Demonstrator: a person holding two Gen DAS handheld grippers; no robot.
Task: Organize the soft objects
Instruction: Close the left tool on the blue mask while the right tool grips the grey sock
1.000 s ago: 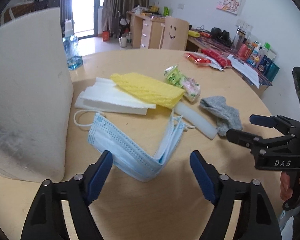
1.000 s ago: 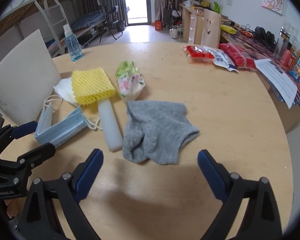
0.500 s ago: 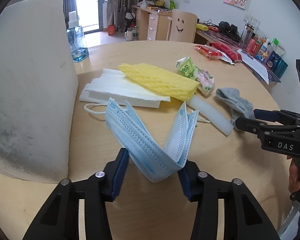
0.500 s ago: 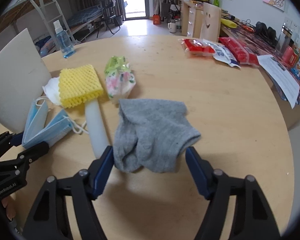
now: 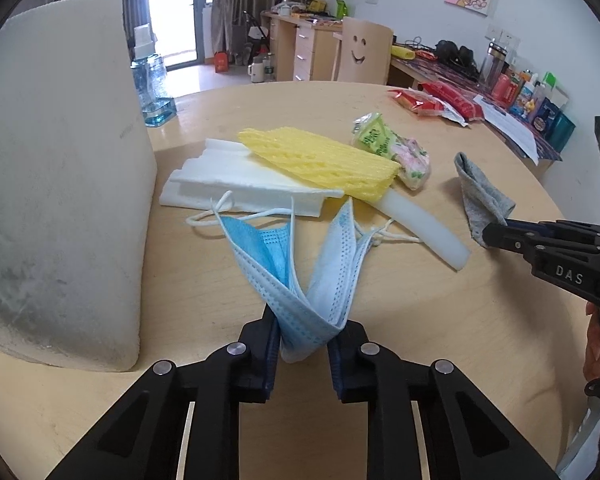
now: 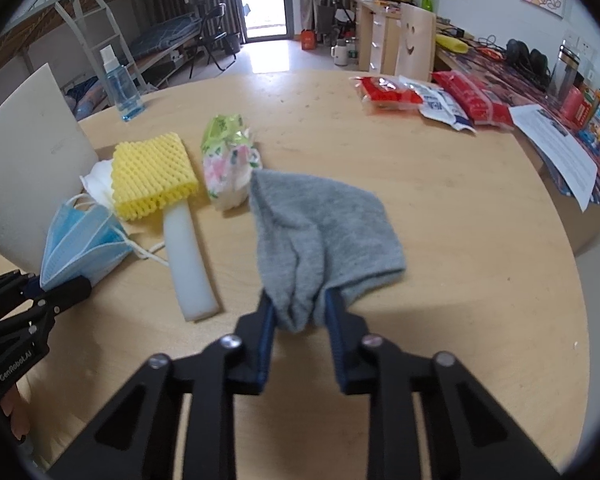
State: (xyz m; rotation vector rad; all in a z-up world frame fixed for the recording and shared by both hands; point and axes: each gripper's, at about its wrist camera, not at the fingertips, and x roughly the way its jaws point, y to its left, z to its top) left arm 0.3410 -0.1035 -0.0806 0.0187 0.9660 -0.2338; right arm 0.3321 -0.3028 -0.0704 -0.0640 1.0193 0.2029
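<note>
Presently, left wrist view: the left gripper, jaws just closing, pinches only the blue mask fold, which may slip; right wrist view: the right gripper, likewise just closing, clamps the bunched grey sock, whose trailing end may drag the foam strip.

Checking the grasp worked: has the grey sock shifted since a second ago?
Yes. The grey sock, flat before, is now bunched, pinched in the right tongs, nearer the white foam strip.

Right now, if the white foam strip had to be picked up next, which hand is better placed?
Neither is free: the left gripper has just closed on the mask, the right gripper on the sock. Probably the left, though narrowly: the foam strip lies between them, its end nearer the left's tips in the right view.
</note>
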